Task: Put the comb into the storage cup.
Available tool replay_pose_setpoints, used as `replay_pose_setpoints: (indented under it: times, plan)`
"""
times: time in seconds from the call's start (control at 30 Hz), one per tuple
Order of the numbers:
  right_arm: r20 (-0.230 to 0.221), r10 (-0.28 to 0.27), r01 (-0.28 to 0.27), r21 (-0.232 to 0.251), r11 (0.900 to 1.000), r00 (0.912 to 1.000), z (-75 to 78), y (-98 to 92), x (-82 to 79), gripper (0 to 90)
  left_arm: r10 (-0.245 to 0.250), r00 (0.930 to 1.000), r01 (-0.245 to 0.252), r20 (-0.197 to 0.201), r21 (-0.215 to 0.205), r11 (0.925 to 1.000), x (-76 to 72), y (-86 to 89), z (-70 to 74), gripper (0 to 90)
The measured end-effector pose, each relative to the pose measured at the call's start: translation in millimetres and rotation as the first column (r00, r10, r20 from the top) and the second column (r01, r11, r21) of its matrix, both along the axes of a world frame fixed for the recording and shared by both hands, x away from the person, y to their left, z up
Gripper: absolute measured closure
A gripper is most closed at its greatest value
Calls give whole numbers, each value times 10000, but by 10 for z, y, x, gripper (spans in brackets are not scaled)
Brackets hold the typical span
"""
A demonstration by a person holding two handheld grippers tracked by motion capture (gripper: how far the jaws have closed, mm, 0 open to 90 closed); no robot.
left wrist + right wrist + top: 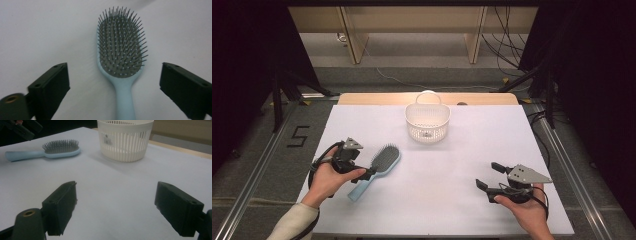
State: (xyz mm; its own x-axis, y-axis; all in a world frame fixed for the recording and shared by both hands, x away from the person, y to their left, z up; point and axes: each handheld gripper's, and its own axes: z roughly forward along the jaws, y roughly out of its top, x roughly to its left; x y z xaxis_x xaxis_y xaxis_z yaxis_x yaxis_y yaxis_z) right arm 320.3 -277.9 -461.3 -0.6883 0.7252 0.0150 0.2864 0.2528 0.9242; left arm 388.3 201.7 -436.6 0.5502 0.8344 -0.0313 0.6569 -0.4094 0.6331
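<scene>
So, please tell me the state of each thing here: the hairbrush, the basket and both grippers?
Hairbrush: flat on the table, bristles up, not gripped.
Basket: upright, handle standing up.
Left gripper: open, jaws either side of the brush handle.
Right gripper: open, holds nothing.

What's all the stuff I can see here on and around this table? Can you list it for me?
hairbrush: one, light blue with grey bristles, lying bristles up at the table's left, its handle between the open jaws of the left claw
basket: one, white, slatted, with a handle, at the table's far middle
table: one, white top with a wooden far edge
left claw: one, black, open, over the brush handle
right claw: one, black, open, over bare table at the right
hands: two, one holding each claw
</scene>
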Motion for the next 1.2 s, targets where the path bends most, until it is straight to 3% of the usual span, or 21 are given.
replay_pose_setpoints:
  times: [0.07, 0.23, 0.33, 0.5, 0.57, 0.73, 0.97, 1.1, 1.2]
  plan:
    - [-1, -28, 28, 4, 10000, 10000, 0, 0, 1, 187, 40, 9989, -24, -457, 357, 9994, 25, -25, 2, 136]
    - [9, -76, 76, 6, 10000, 10000, -2, -12, 6, 187, -93, 9881, 275, -1533, 1169, 9928, 63, -98, -38, 154]
    - [23, -70, 70, 7, 10000, 10000, -1, -8, 6, 187, -51, 9803, 372, -1972, 1593, 9865, 92, -128, -74, 159]
    - [12, -81, 81, 5, 10000, 10000, -1, -10, 7, 187, -38, 9704, 486, -2413, 1801, 9825, 146, -194, -108, 176]
    - [16, -71, 71, 8, 10000, 10000, -1, -10, 7, 187, -43, 9628, 639, -2701, 2120, 9752, 171, -212, -119, 188]
    - [17, -76, 76, 2, 10000, 10000, 0, -11, 6, 187, 96, 9529, 707, -3032, 2528, 9649, 232, -272, -168, 226]
    - [13, -64, 64, -8, 10000, 10000, -2, -13, 8, 187, 86, 9442, 876, -3294, 2761, 9571, 285, -303, -235, 259]
    - [17, -78, 78, -3, 10000, 10000, 0, -12, 6, 187, 209, 9345, 804, -3553, 2678, 9601, 294, -312, -269, 276]
    - [21, -67, 67, -7, 10000, 10000, -1, -9, 7, 187, 277, 9328, 762, -3593, 2718, 9593, 306, -305, -276, 299]
